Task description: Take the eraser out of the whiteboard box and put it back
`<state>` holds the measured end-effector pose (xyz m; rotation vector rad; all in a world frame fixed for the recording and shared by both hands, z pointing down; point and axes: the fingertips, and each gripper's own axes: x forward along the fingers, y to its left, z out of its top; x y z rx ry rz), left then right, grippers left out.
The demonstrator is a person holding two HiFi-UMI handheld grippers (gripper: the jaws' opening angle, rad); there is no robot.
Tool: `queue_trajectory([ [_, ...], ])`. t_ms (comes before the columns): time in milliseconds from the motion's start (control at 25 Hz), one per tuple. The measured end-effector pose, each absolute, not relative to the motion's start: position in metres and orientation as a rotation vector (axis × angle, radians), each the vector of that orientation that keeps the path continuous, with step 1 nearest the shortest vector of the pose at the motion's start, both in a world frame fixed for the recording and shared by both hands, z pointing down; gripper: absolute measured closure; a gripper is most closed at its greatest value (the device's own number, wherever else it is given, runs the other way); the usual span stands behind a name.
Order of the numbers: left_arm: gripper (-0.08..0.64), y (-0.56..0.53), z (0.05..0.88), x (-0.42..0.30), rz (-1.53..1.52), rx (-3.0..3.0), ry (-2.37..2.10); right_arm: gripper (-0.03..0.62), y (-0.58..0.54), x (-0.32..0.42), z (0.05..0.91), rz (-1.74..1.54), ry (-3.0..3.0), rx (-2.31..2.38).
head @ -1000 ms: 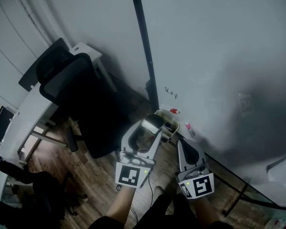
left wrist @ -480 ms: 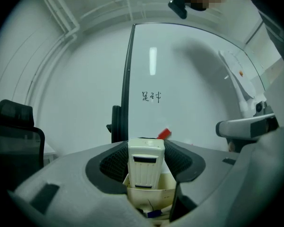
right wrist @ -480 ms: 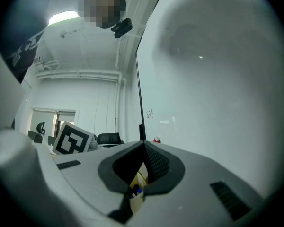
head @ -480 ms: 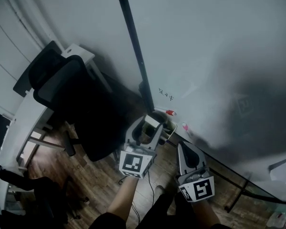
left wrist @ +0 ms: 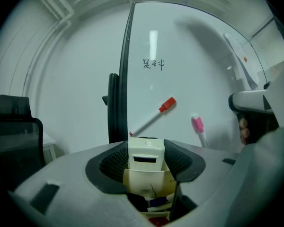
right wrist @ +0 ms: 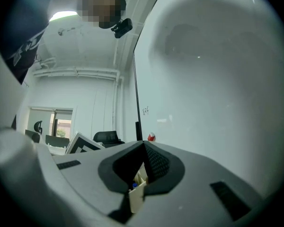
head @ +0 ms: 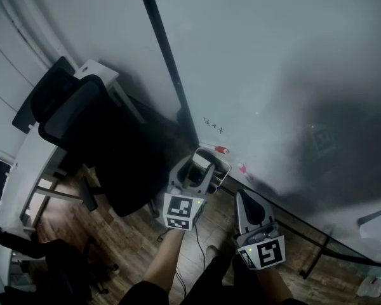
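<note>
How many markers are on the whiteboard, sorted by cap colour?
Red-capped marker: 1
Pink-capped marker: 1
Total: 2

Our head view is dim and grainy: a broad shadow darkens the whiteboard [head: 273, 56] at the right, and the floor [head: 133, 234] near us is almost black. Both gripper views are brighter, bowed at their black edges; lamp glare streaks the whiteboard in the left one.
</note>
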<state>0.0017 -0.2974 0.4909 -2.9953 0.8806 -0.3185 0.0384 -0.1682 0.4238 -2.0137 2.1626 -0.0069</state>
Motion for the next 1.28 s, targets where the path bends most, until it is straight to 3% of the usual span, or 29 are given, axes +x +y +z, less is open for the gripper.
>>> queue_trajectory([
  [360, 0.328, -0.298, 0.492, 0.003, -0.29, -3.01, 0.857, 0.589, -0.169, 0.041, 0.427, -0.017, 2.145, -2.02],
  [560, 0.288, -0.294, 0.483, 0.004, -0.258, -3.002, 0.839, 0.591, -0.168, 0.041, 0.426, -0.013, 2.151, -2.016],
  [1080, 0.29, -0.262, 0.406, -0.018, -0.092, -2.905, 0.866, 0.589, -0.16, 0.037, 0.397, 0.053, 2.192, -1.954],
  [1160, 0.303, -0.244, 0.385, -0.027, -0.036, -2.889, 0.883, 0.589, -0.155, 0.034, 0.383, 0.087, 2.208, -1.923],
  [1280, 0.42, -0.211, 0.357, -0.04, 0.038, -2.855, 0.881, 0.589, -0.144, 0.025, 0.357, 0.154, 2.232, -1.86],
])
